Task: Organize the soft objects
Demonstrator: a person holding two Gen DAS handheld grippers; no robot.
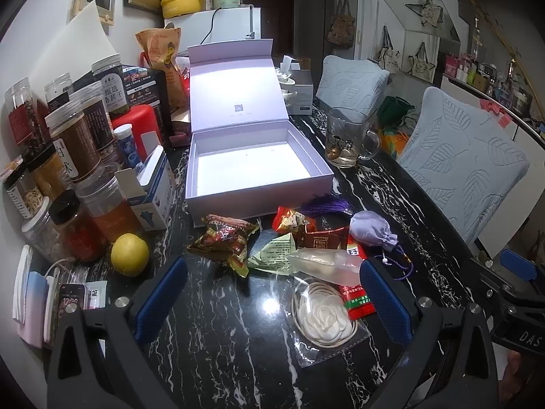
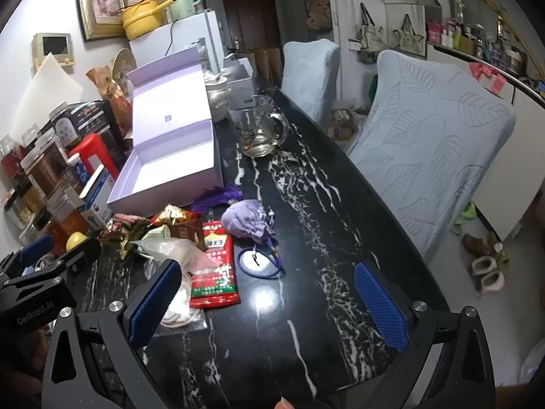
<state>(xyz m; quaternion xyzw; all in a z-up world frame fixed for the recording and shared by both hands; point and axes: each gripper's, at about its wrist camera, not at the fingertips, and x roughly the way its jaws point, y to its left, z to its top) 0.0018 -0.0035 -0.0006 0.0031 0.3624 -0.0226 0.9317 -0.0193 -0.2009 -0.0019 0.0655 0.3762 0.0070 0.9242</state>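
We are holding the left tool (image 1: pixel 272 293) and the right tool (image 2: pixel 269 303) wide apart, gripping nothing, above the black marbled counter (image 2: pixel 306 204). A heap of soft goods is lying just in front of the open lavender box (image 1: pixel 252 167): a puckered lilac drawstring pouch (image 1: pixel 371 230) at two o'clock, crinkled snack wrappers (image 1: pixel 226 238) at eleven, a red sachet (image 2: pixel 214 266), and a white fabric rose in clear film (image 1: pixel 325 313) at the near edge.
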